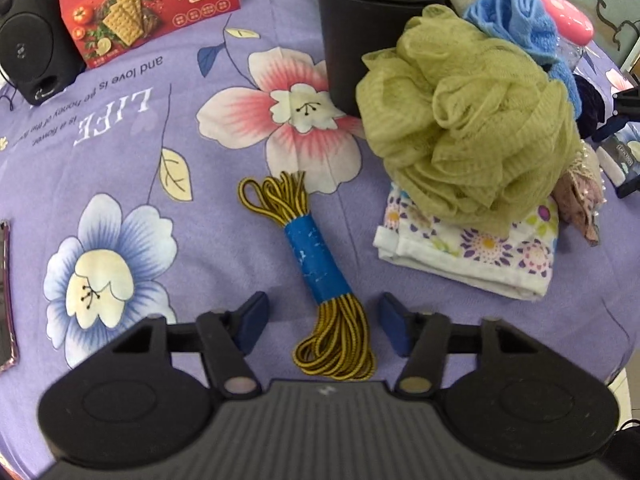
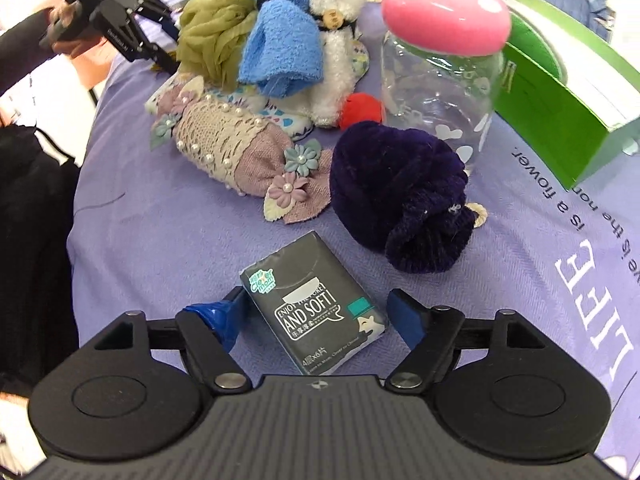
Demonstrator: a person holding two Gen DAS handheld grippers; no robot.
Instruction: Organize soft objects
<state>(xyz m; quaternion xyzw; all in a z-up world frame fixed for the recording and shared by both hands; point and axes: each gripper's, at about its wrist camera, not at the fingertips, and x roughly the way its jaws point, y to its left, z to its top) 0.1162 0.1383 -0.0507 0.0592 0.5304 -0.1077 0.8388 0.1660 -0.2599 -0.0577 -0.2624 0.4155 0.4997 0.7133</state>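
left gripper [image 1: 322, 326] is open astride the limp cord bundle [image 1: 316, 264] on the tablecloth [image 1: 120, 152] (best pinched at its stiffer blue sleeve), right gripper [image 2: 318, 316] open around the squashy tissue pack [image 2: 314, 304].

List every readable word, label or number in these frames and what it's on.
"LIFE", "and love is", "is a flower": tablecloth, upside down; remaining words blurred.
"玛格丽特 苏打饼干": red cracker box; its small print unreadable.
"AND SOFT", "Clever Mom": tissue pack; the line above is cut to "ENJOY", the bottom print too small.
Round tag on the plush: illegible.
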